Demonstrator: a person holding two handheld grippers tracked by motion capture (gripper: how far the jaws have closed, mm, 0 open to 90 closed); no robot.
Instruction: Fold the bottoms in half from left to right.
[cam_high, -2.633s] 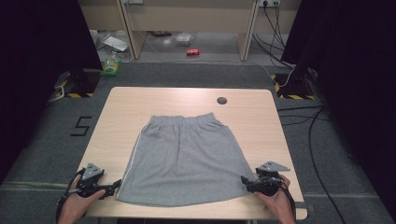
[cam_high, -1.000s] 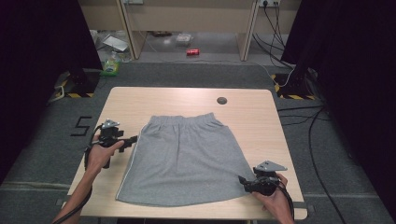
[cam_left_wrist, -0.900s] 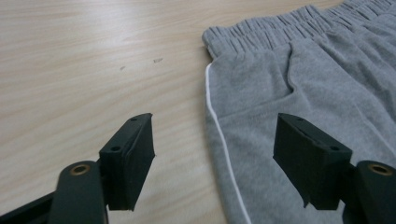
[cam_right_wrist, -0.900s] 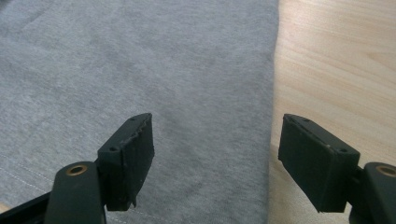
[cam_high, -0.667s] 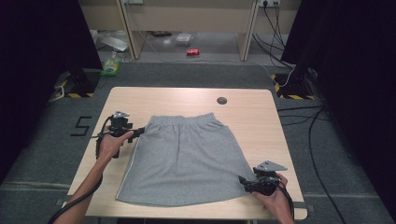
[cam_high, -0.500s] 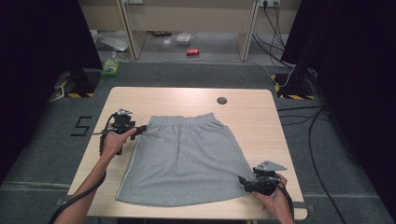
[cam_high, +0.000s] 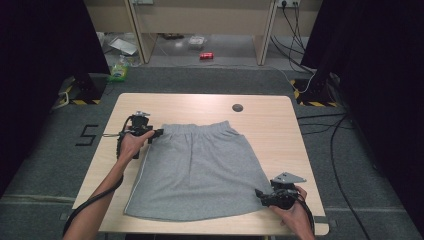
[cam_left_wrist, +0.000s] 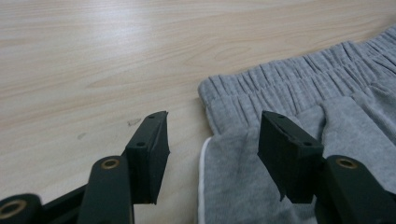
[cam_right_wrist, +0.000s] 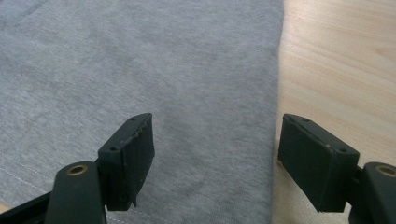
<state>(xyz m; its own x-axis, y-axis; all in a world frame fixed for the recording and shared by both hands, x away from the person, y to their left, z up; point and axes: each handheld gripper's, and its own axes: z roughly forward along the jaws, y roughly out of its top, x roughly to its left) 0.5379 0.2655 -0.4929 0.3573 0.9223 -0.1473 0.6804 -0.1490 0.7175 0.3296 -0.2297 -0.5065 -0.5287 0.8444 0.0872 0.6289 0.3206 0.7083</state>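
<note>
Grey shorts (cam_high: 200, 170) lie flat on the wooden table (cam_high: 280, 130), elastic waistband (cam_high: 200, 129) at the far side, hem toward the person. My left gripper (cam_high: 159, 132) sits at the waistband's left corner (cam_left_wrist: 219, 93). In the left gripper view it (cam_left_wrist: 212, 149) is open, its jaws straddling the shorts' white-piped left edge (cam_left_wrist: 203, 172). My right gripper (cam_high: 260, 194) rests at the hem's right corner. In the right gripper view it (cam_right_wrist: 215, 158) is open, its jaws either side of the shorts' right edge (cam_right_wrist: 275, 116).
A dark round cable hole (cam_high: 237, 107) sits in the table's far right part. Bare wood borders the shorts on both sides. Beyond the table, grey carpet with cables (cam_high: 345, 150), a red can (cam_high: 206, 55) and desk legs lie farther back.
My left gripper left the hem's left corner and travelled up the shorts' left side to the waistband's left corner. The right gripper stayed at the hem's right corner.
</note>
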